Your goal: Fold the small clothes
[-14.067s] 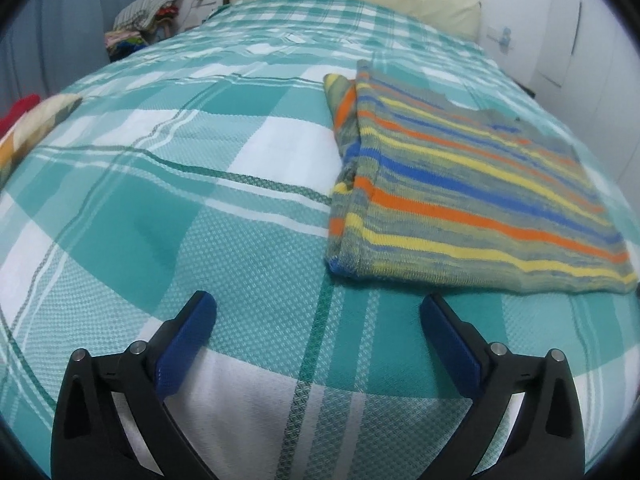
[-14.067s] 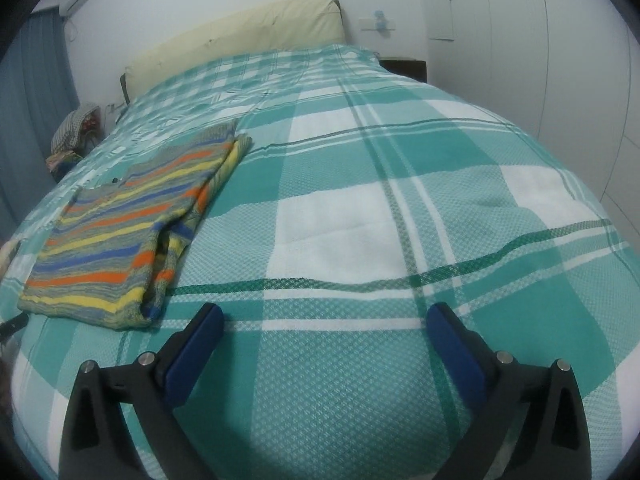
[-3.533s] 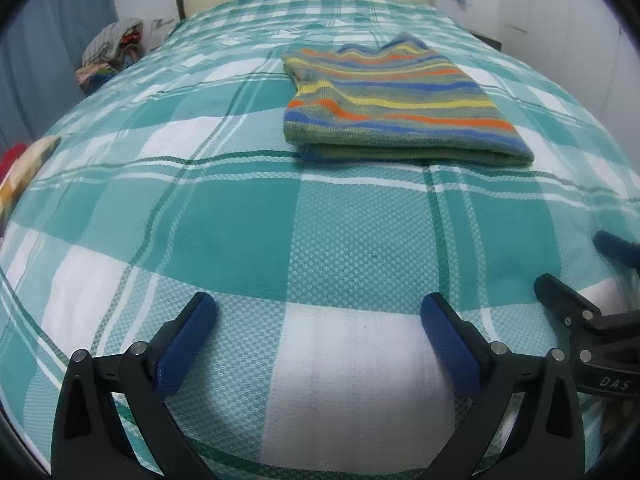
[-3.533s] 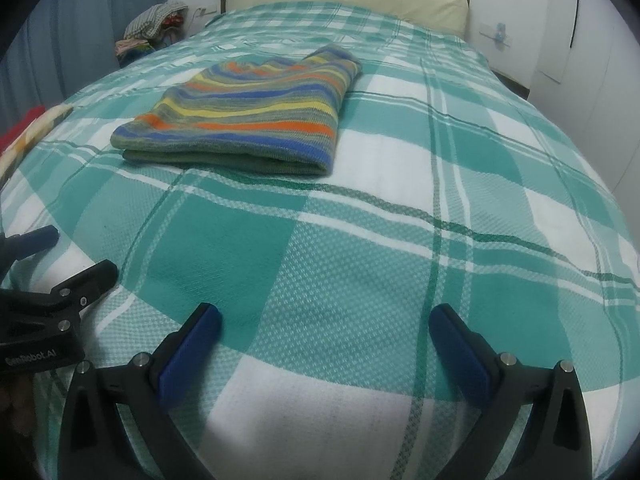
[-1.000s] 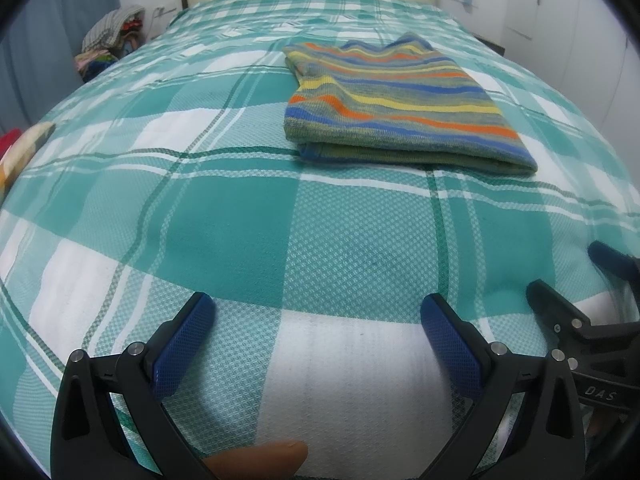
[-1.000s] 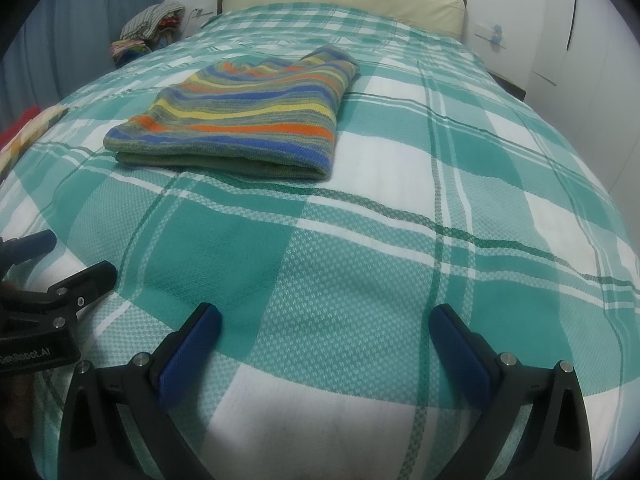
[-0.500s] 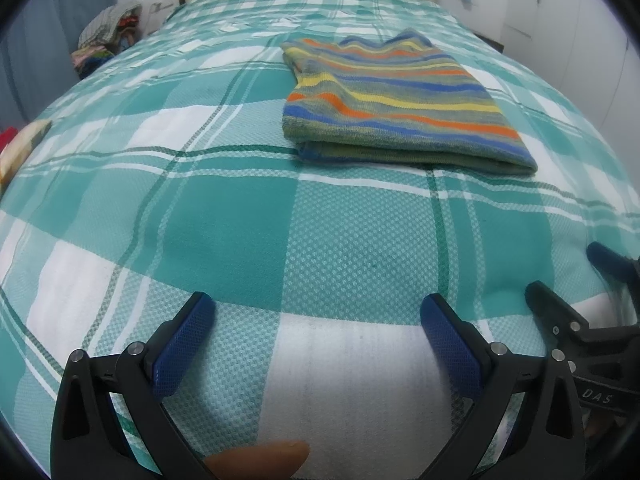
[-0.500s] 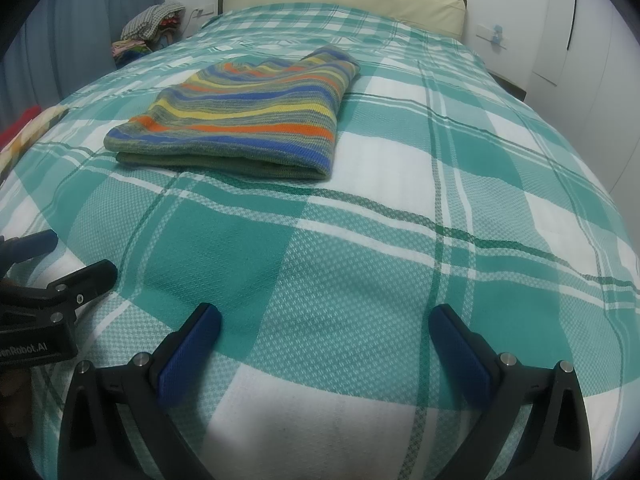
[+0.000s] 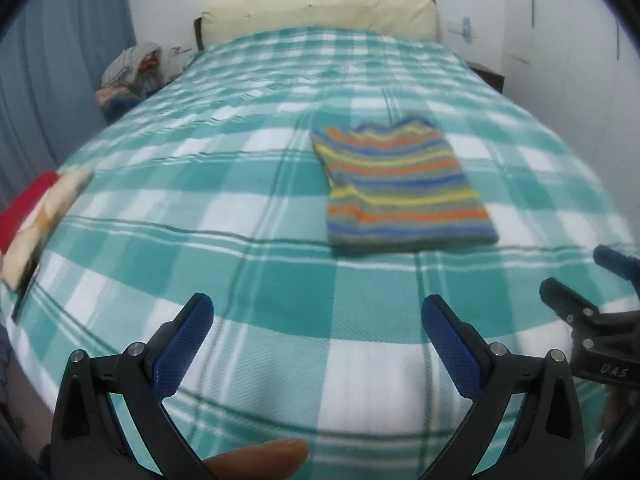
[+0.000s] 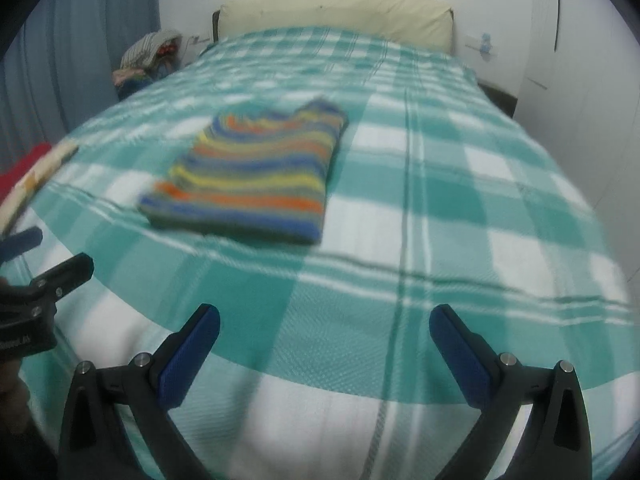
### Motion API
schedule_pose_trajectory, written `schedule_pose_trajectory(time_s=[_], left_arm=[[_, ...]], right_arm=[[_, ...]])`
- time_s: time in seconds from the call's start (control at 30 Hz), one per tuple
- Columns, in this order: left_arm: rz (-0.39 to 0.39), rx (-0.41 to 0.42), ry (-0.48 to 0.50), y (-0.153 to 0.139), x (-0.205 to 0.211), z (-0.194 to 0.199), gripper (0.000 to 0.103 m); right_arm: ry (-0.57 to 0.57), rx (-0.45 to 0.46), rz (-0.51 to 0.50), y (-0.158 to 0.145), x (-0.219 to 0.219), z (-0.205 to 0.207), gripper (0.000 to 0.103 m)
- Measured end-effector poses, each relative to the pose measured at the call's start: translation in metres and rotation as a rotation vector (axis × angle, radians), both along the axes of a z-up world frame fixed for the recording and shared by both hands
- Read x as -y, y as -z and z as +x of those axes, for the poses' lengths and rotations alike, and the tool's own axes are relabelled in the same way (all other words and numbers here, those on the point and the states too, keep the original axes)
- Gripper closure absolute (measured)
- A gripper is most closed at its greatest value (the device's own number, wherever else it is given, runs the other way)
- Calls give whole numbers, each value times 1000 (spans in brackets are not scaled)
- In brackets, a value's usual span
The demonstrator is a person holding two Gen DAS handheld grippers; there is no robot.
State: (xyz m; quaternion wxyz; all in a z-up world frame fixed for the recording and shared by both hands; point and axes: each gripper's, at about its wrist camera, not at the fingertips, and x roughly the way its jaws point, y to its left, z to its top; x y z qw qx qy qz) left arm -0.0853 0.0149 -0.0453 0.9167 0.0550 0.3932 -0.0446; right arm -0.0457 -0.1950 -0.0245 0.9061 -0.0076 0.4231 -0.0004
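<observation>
Both the left gripper (image 9: 316, 316) and right gripper (image 10: 324, 326) hover wide and empty above the bed (image 9: 280, 288), near the folded striped sweater (image 9: 400, 188).

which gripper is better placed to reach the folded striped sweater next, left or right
Slightly the left. The striped sweater lies right of centre ahead of the left gripper and left of centre ahead of the right gripper, so it sits between them. Both are open, empty and back from it; the difference is small.

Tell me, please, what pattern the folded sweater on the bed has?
The sweater has orange, yellow, blue and grey-green stripes, clearest in the left wrist view.
</observation>
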Motion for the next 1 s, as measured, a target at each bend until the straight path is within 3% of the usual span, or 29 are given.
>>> schedule_pose_trajectory(time_s=[0.2,0.4,0.63,0.8,1.0], left_arm=[[37,33,-73,-44,-23,-24,0],[29,73,-100,-73,-37,-39,0],[-6,107,-105,-89,-40,-46,0],[10,139,-115,-97,-36,-52,0],[-10,122,-113,-100,-36,-52,0]], right_arm=[[-69,63,-28,-74,-31,-23,0],[-109,82,-34,-113,-53,-38,0],[-101,122,-34,-131,-62,-47,0],[-95,135,-39,-137,-62,-52,0],[-88,139,-42,-139,-60,-50,0]])
